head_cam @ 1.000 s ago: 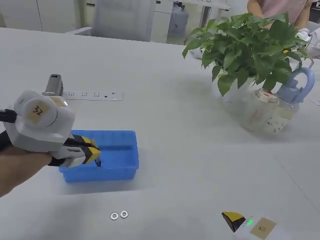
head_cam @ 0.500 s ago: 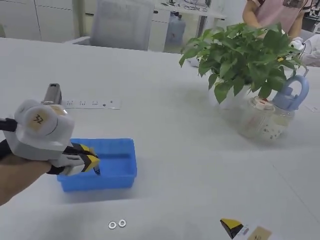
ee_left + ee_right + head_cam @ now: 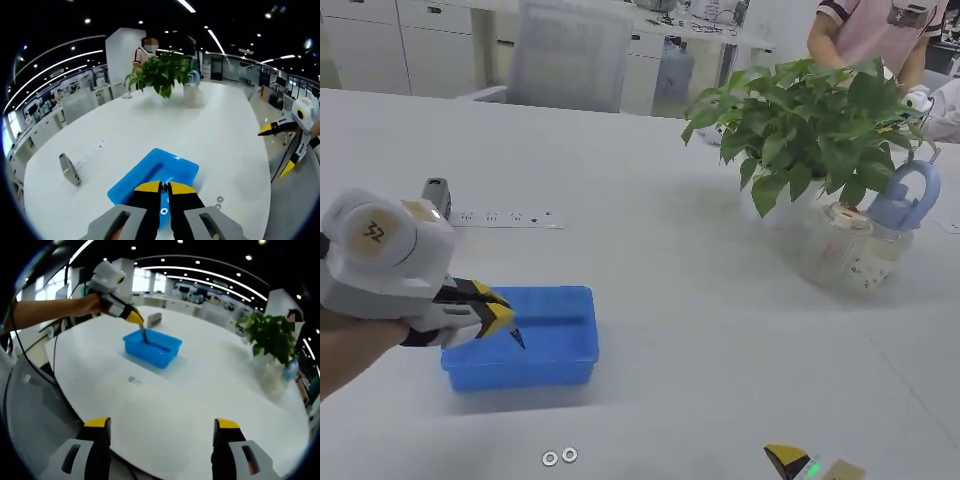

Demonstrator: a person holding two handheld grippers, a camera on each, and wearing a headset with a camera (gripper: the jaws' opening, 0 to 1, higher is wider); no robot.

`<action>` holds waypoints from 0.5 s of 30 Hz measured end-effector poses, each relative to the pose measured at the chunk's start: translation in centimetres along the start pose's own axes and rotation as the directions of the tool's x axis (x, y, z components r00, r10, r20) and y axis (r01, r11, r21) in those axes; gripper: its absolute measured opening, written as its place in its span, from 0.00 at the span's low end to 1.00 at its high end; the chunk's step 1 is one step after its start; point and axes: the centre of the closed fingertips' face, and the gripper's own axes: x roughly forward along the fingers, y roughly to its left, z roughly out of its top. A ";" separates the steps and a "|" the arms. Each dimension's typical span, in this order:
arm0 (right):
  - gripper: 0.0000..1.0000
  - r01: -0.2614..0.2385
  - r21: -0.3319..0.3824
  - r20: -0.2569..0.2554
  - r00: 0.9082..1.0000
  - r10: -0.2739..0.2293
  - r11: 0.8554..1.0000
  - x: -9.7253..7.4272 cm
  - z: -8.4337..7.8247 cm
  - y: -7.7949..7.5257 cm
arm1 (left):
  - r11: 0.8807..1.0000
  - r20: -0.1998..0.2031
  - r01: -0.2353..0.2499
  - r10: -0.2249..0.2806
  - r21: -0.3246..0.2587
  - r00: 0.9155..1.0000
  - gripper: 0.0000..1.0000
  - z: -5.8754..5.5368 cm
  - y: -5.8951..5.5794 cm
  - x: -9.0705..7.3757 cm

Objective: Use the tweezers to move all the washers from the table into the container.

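Drop-off judged in hand: thin dark tweezers [image 3: 517, 338] clamped in left gripper [image 3: 498, 316] over blue plastic container [image 3: 540, 368]; two small metal washers [image 3: 569, 455], between it and the spread-apart right gripper [image 3: 162, 425], are to be picked next.

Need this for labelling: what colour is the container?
The container is blue, clearest in the head view.

There are two washers [image 3: 550, 459] side by side on the counter [image 3: 720, 330], and a third small ring [image 3: 164, 211] at the left gripper's fingers [image 3: 150, 192]. There is one blue container [image 3: 565, 362] and one pair of tweezers [image 3: 517, 338]. There are two grippers, the left gripper [image 3: 500, 318] and the right gripper [image 3: 162, 426]. Also in view are one power strip [image 3: 505, 217], one grey plug block [image 3: 437, 194], one leafy plant [image 3: 810, 120] in one glass jar [image 3: 840, 250], one blue-handled bottle [image 3: 905, 200], one chair [image 3: 570, 50] and one person [image 3: 865, 30].
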 end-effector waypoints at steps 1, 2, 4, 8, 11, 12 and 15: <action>0.82 0.001 0.000 0.001 1.000 -0.001 1.000 0.0 0.0 0.0 | 1.000 0.006 -0.001 0.001 0.002 1.000 0.01 0.2 -0.3 -0.3; 0.82 0.002 0.001 0.003 1.000 -0.002 1.000 0.0 0.0 -0.1 | 1.000 0.011 -0.002 0.002 0.003 1.000 0.01 0.3 -0.4 -0.5; 0.82 0.003 0.001 0.002 1.000 -0.003 1.000 0.0 0.0 -0.1 | 1.000 0.026 -0.006 0.006 0.007 1.000 0.01 0.6 -0.7 -0.9; 0.81 0.005 -0.006 -0.001 1.000 -0.005 1.000 -0.1 0.0 -0.1 | 1.000 0.044 -0.006 0.006 0.018 0.999 0.01 1.2 -1.6 -1.7; 0.81 0.007 -0.003 0.002 1.000 -0.007 1.000 -0.1 0.0 -0.1 | 1.000 0.055 -0.001 0.000 0.020 0.998 0.01 1.5 -2.3 -2.1; 0.81 0.007 -0.003 0.003 1.000 -0.007 1.000 -0.1 0.0 -0.1 | 1.000 0.059 0.004 -0.005 0.020 0.998 0.01 1.7 -2.7 -2.3; 0.81 0.008 -0.003 0.003 1.000 -0.008 1.000 -0.1 0.0 -0.1 | 1.000 0.064 0.023 -0.024 0.016 0.998 0.01 1.7 -3.8 -2.5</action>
